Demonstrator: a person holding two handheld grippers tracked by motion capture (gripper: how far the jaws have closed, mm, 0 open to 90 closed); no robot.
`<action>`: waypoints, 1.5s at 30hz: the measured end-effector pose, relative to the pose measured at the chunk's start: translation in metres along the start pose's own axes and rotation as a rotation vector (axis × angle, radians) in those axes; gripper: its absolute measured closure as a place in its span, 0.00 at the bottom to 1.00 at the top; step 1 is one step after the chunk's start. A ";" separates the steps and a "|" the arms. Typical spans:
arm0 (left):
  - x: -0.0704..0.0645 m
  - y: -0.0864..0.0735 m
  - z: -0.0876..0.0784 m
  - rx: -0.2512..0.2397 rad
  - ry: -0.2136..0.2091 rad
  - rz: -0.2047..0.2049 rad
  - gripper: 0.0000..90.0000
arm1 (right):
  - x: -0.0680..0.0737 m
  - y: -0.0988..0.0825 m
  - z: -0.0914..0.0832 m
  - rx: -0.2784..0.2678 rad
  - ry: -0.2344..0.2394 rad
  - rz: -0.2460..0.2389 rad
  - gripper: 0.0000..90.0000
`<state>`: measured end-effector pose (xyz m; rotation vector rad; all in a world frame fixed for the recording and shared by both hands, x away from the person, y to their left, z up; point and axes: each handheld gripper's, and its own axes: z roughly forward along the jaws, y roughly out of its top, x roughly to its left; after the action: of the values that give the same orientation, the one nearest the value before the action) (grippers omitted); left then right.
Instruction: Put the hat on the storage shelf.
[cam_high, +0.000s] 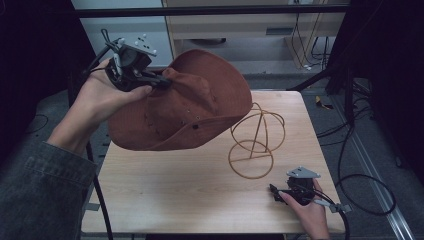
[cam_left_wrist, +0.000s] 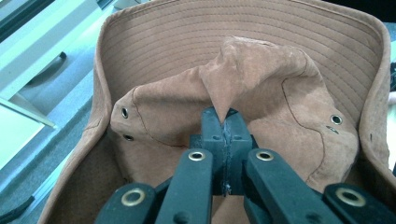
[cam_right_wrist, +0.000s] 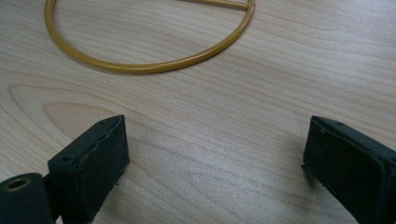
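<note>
Wire stand (cam_high: 256, 142) blocks table's (cam_high: 165, 195) right-centre; lifted hat (cam_high: 185, 102) overhangs back-left; front bare.

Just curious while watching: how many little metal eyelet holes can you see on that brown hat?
4 in the left gripper view: two on one side of the hat's crown, two opposite. More may be hidden.

Left claw (cam_high: 159, 80) raised, jaws clamped together; right claw (cam_right_wrist: 215, 154) low, jaws wide apart.

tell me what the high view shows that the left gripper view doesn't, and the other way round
High view: the wire stand on the table, and the right gripper low beside it. The hat hangs clear above the table.

Left gripper view: close up, the jaws pinch a fold of the hat's crown shut between them; eyelets and brim stitching show.

Both: the brown hat held by the left gripper.
</note>
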<state>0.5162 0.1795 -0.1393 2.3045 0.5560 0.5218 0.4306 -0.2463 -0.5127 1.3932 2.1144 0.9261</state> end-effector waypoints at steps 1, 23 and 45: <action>-0.001 0.003 0.002 -0.002 -0.001 0.002 0.99 | 0.000 0.000 0.000 0.000 0.000 0.002 0.08; -0.027 0.042 0.027 -0.080 -0.096 0.045 0.99 | 0.000 0.000 0.000 -0.002 0.002 0.001 0.08; -0.052 0.066 0.051 -0.091 -0.140 0.082 0.99 | 0.001 0.000 0.000 0.001 0.003 0.007 0.08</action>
<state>0.5150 0.0813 -0.1382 2.2629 0.3639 0.4122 0.4304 -0.2458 -0.5129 1.4013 2.1135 0.9307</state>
